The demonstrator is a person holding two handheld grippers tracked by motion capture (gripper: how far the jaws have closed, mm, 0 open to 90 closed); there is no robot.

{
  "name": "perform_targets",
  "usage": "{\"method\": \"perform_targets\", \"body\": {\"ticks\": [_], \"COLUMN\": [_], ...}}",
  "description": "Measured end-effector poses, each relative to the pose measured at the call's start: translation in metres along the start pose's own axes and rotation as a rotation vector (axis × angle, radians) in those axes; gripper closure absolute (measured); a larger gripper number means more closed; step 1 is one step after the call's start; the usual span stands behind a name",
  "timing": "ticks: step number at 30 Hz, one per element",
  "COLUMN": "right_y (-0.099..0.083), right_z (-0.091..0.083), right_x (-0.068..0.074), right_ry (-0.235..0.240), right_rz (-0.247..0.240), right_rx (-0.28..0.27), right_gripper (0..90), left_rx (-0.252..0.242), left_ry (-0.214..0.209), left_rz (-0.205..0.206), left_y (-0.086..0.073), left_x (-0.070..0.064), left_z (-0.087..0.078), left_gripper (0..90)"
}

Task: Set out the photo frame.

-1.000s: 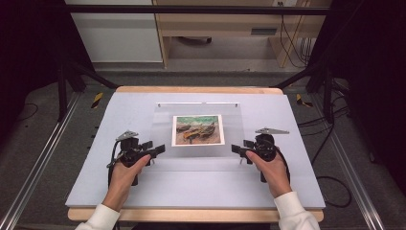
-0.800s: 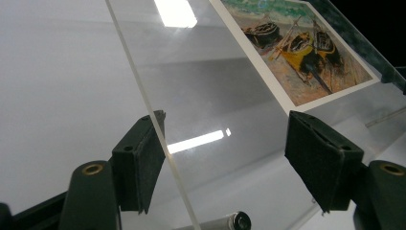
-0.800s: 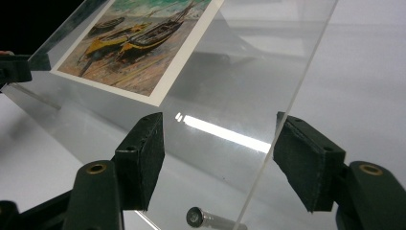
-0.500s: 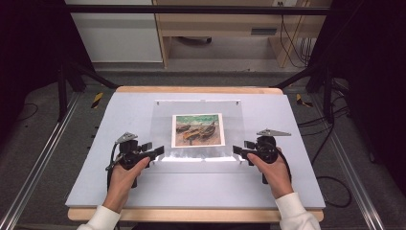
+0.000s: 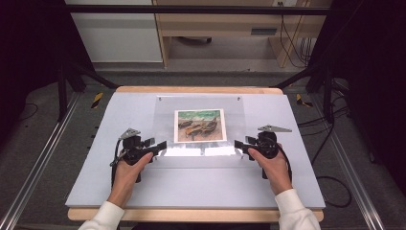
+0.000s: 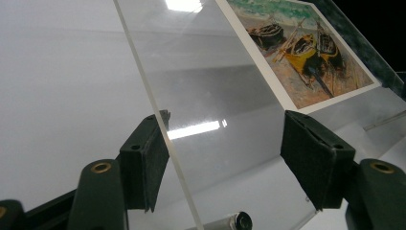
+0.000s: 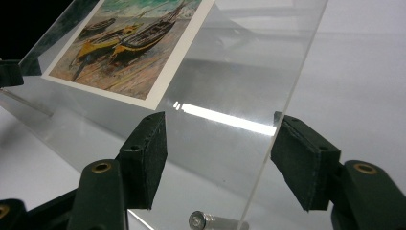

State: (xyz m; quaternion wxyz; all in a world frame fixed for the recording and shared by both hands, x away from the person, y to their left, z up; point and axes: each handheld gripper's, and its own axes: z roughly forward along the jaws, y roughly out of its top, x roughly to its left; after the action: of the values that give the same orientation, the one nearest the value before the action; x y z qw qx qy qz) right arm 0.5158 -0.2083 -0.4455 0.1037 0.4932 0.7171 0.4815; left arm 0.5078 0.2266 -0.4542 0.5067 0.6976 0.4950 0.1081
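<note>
A clear plastic sheet (image 5: 201, 132) lies on the grey table (image 5: 143, 191), over a picture of boats (image 5: 199, 125). The left gripper (image 5: 160, 144) and right gripper (image 5: 238, 143) sit at its near corners, jaws wide apart around the sheet's edges, gripping nothing.

Table (image 5: 95, 177): pale grey top, wooden edge at 6 and 12 o'clock.
Sheet (image 5: 163, 112): clear acrylic, centre, toward 12.
Print (image 5: 199, 125): boats, under sheet.

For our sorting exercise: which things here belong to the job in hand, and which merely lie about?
In the job:
clear acrylic sheet
boat picture
left gripper
right gripper

Lying about:
cables on the floor
wooden desk behind
</note>
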Motion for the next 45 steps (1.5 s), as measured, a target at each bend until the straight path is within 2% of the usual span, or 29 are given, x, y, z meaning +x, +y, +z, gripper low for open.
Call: {"method": "perform_targets", "body": {"ticks": [45], "right_y": [-0.008], "right_z": [-0.01], "right_x": [0.012], "right_ry": [-0.036], "right_rz": [-0.071], "right_rx": [-0.012], "right_gripper": [40.3], "left_rx": [-0.002], "left_ry": [0.003], "left_rz": [0.044], "left_y": [-0.008], "left_x": [-0.006], "left_z": [-0.014], "left_gripper": [39.0]}}
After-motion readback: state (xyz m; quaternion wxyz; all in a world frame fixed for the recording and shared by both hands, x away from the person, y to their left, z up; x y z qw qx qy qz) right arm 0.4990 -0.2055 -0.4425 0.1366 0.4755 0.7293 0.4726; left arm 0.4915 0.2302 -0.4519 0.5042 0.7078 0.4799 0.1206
